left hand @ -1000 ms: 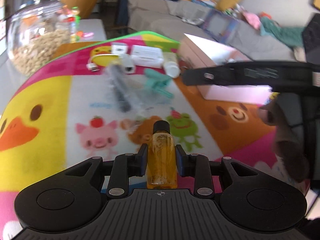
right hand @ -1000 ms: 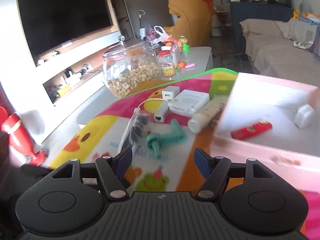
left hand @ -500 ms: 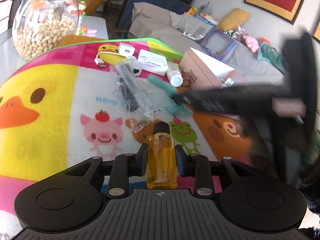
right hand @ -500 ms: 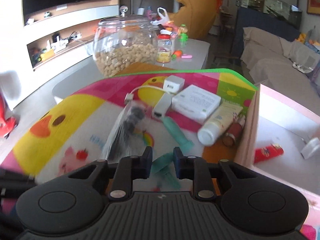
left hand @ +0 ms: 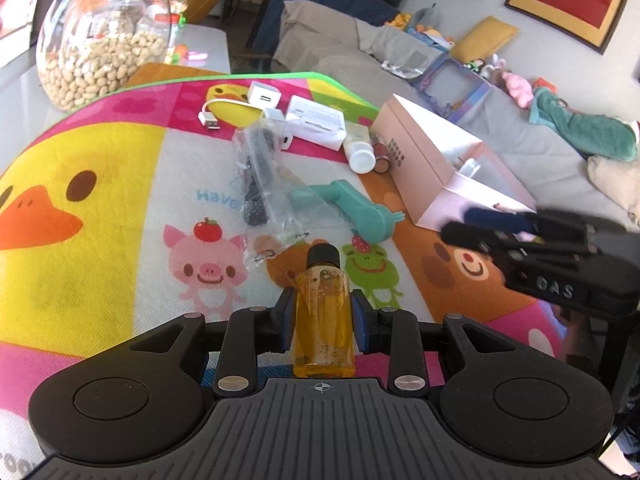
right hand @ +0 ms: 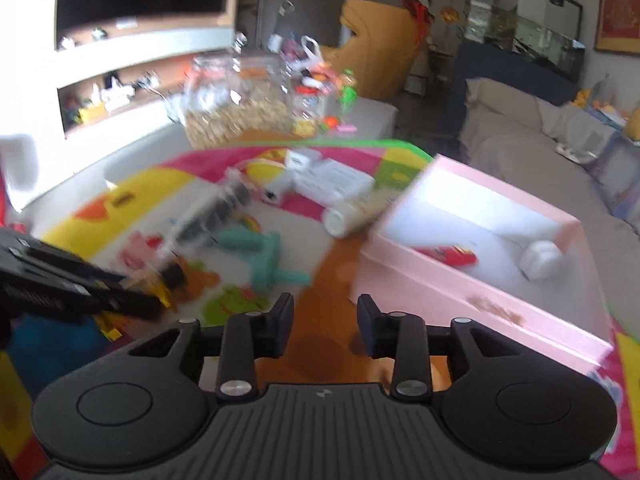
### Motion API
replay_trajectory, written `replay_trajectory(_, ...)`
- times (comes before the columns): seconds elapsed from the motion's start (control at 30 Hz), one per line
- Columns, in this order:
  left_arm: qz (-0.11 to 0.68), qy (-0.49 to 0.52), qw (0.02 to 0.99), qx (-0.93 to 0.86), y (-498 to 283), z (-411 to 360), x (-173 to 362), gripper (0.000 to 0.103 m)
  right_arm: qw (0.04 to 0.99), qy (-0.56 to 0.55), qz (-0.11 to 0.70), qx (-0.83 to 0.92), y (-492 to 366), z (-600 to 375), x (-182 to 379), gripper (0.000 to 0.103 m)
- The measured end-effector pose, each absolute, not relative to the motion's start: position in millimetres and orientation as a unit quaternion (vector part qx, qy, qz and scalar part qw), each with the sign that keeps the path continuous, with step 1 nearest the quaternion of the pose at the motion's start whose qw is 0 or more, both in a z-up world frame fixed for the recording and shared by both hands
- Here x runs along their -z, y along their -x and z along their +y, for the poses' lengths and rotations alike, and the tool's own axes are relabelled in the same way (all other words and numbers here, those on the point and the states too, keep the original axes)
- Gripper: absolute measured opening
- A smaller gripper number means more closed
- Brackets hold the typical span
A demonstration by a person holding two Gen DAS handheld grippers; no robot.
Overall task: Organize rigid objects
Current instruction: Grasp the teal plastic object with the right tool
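Observation:
My left gripper (left hand: pixel 323 305) is shut on a small amber bottle (left hand: pixel 323 332) with a black cap, held just above the cartoon mat. My right gripper (right hand: pixel 325 312) hovers over the mat in front of the pink box (right hand: pixel 420 280), its jaws opening with nothing between them. It also shows at the right of the left wrist view as the right gripper (left hand: pixel 460 223). In the box lie a red lighter (right hand: pixel 452 256) and a small white item (right hand: pixel 540 258). A teal tool (left hand: pixel 352 204), a clear bag with a black object (left hand: pixel 260 168) and a white tube (left hand: pixel 358 148) lie on the mat.
A white flat box (left hand: pixel 316 122), a white charger with cable (left hand: pixel 264 98) and a small brown tube (left hand: pixel 382 160) lie at the mat's far side. A glass jar of nuts (left hand: pixel 100 40) stands beyond the mat. A grey sofa (left hand: pixel 360 52) is behind.
The right gripper's jaws closed nearly together, then parted again, and it swung right toward the pink box. In the left wrist view it dropped to the lower right. The left gripper kept the bottle.

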State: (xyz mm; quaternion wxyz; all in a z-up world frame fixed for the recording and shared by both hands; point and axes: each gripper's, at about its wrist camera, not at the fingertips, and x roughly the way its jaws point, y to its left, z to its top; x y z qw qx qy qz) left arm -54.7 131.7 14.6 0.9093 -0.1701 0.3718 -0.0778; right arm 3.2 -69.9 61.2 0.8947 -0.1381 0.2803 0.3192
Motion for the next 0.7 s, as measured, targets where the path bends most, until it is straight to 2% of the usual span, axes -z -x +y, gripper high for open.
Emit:
replay_trajectory(0.2,0.379,0.153,0.910,0.074,58.1,128.0,-16.2,0.033,0.880,0.157,0.302,-0.332,-36.0,-18.9,-43.0,0.039)
replay_trajectory(0.23,0.380,0.156,0.909,0.074,58.7,128.9,-16.1,0.033,0.875,0.160,0.312,-0.334,-37.7,-17.3,-40.3,0.035)
replay_trajectory(0.27,0.380,0.161,0.908,0.074,59.4,129.7,-15.9,0.033,0.873,0.161,0.316,-0.335,-36.2,-18.7,-38.8,0.023)
replay_trajectory(0.43,0.379,0.167,0.907,0.072,57.7,127.2,-15.7,0.032,0.875,0.171,0.304,-0.337,0.6,-62.2,-42.4,0.013)
replay_trajectory(0.63,0.382,0.158,0.907,0.082,45.8,112.3,-15.8,0.032,0.895,0.240,0.279,-0.253,29.7,-124.6,-34.1,0.013)
replay_trajectory(0.7,0.384,0.155,0.906,0.085,42.5,104.9,-16.0,0.032,0.909,0.244,0.276,-0.197,24.6,-138.1,-34.5,0.020)
